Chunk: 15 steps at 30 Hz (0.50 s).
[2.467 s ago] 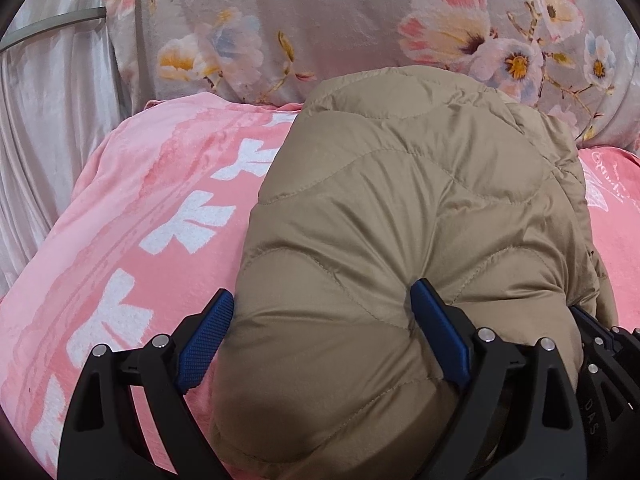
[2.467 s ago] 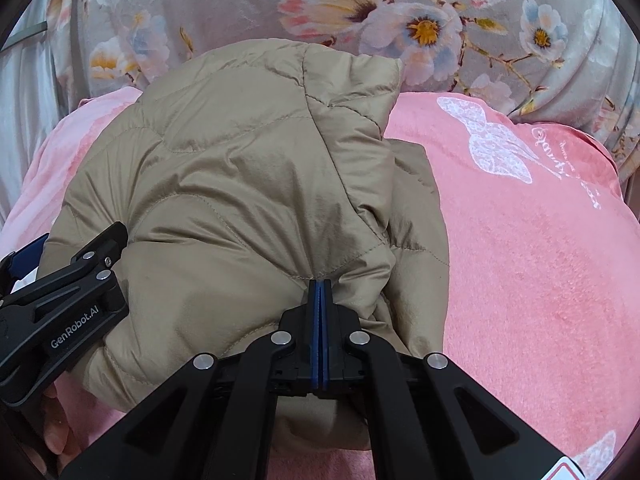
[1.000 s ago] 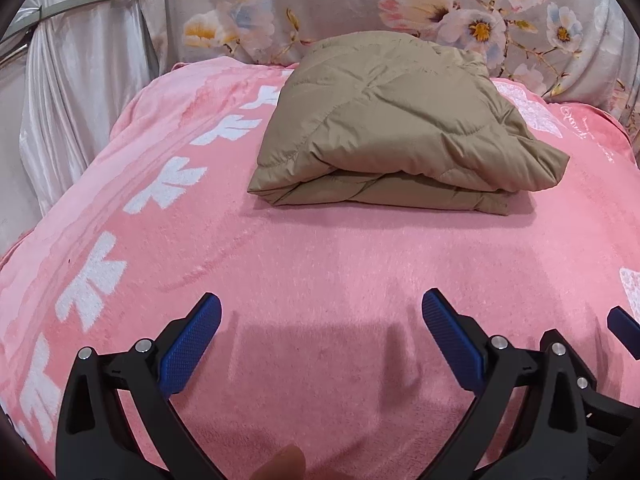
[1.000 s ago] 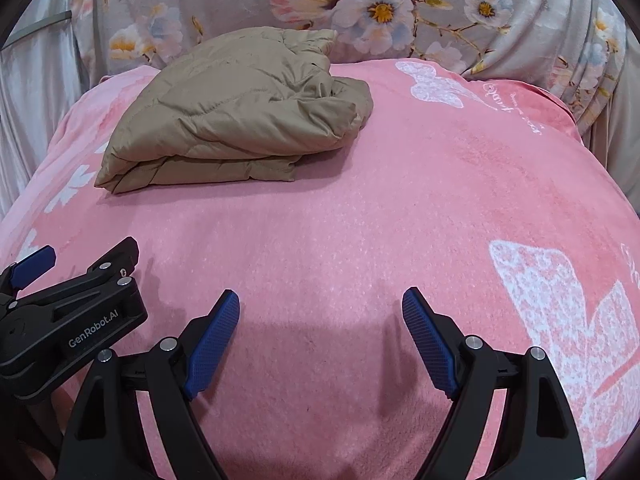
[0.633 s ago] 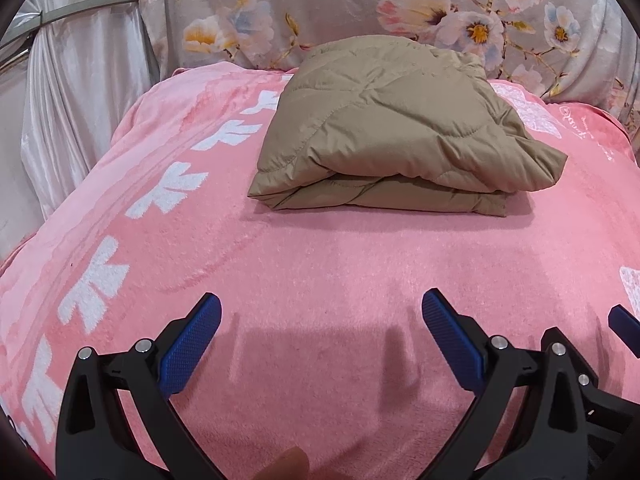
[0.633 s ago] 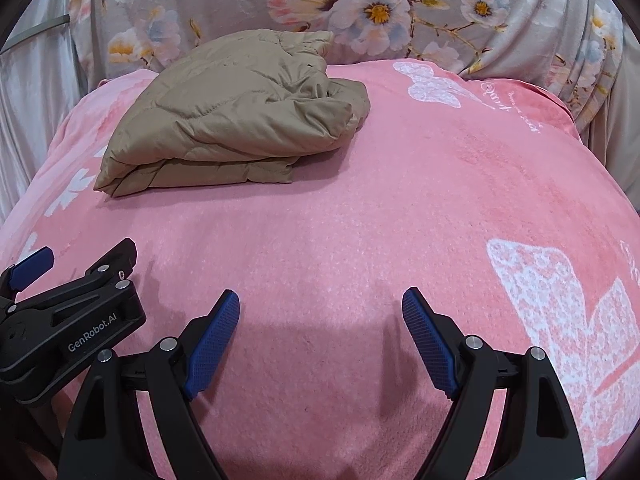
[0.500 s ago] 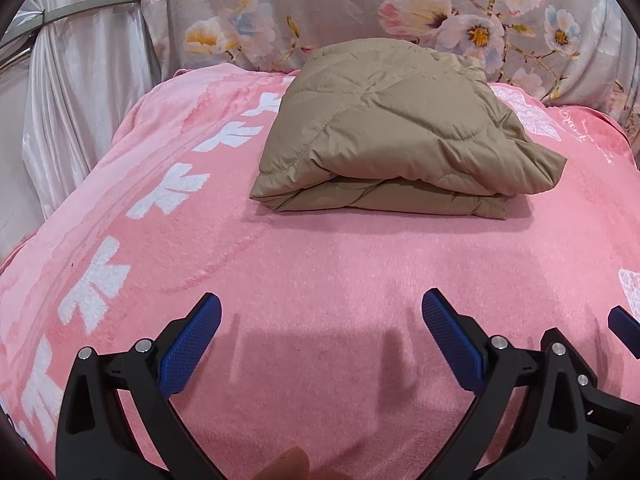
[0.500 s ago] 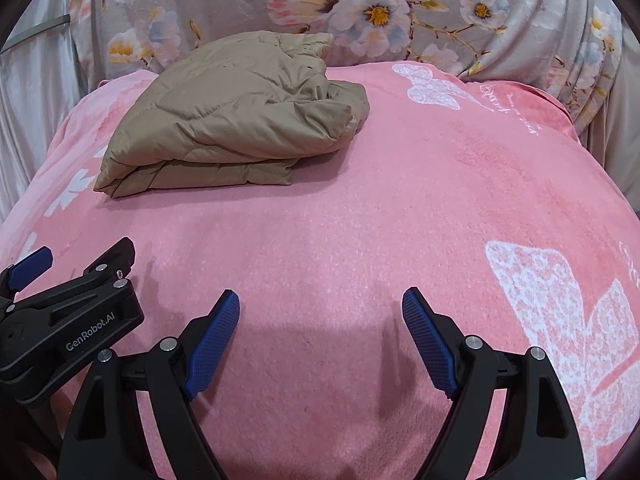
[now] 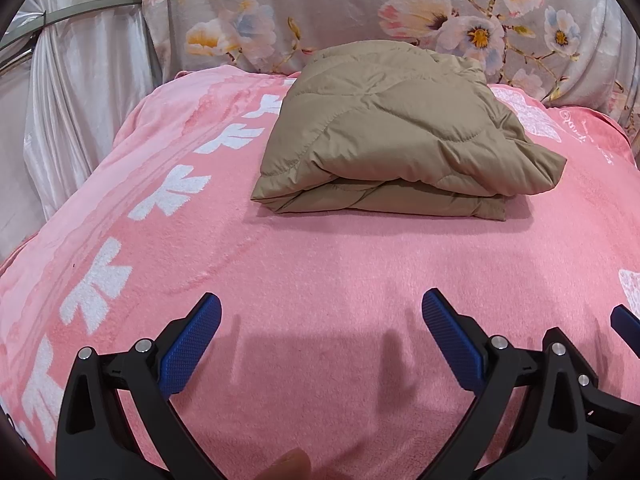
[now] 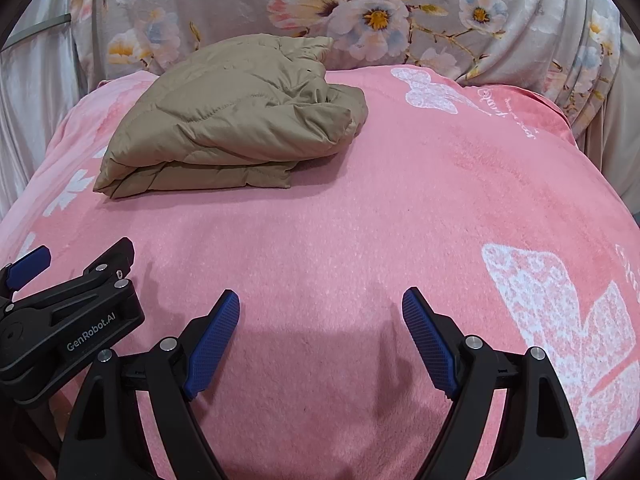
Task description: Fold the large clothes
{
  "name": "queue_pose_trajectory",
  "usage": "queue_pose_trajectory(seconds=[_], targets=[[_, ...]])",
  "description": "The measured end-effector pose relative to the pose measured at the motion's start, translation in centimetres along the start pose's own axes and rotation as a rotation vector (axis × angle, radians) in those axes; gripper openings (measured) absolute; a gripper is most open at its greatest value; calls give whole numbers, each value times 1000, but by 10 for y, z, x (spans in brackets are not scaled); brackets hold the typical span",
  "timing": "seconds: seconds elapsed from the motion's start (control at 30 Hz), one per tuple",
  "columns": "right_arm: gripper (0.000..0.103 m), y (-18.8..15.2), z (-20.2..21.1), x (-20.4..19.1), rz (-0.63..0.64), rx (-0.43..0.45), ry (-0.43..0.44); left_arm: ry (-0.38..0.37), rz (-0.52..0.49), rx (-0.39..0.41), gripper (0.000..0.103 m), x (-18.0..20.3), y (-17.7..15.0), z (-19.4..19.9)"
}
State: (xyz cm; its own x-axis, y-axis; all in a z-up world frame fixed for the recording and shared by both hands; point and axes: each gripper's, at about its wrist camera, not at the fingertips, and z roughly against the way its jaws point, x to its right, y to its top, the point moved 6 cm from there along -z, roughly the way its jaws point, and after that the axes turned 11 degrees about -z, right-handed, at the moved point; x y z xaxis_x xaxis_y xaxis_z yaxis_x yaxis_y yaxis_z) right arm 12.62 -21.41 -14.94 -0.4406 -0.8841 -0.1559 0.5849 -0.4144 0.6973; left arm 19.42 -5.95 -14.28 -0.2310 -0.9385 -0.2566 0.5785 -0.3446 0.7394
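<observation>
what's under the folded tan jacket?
The folded tan jacket lies on the pink blanket, which shows all around it. Directly beneath it, the blanket is covered; whether anything else is there cannot be seen.

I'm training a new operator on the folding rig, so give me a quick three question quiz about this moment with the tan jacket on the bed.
1. True or false: the left gripper is shut on the tan jacket.
2. Multiple choice: the jacket lies on A) a pink blanket, B) a wooden floor, C) a chair.
3. Fill in the blank: the right gripper is ____ and holds nothing.

Key: 1 false, it is open and apart from the folded jacket. 2 A. 3 open.
</observation>
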Motion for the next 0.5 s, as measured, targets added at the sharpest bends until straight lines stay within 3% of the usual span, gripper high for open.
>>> queue_pose_trajectory(seconds=[0.5], targets=[[81, 1, 0, 1, 1, 4, 0, 8, 3, 8, 98, -1, 2, 3]])
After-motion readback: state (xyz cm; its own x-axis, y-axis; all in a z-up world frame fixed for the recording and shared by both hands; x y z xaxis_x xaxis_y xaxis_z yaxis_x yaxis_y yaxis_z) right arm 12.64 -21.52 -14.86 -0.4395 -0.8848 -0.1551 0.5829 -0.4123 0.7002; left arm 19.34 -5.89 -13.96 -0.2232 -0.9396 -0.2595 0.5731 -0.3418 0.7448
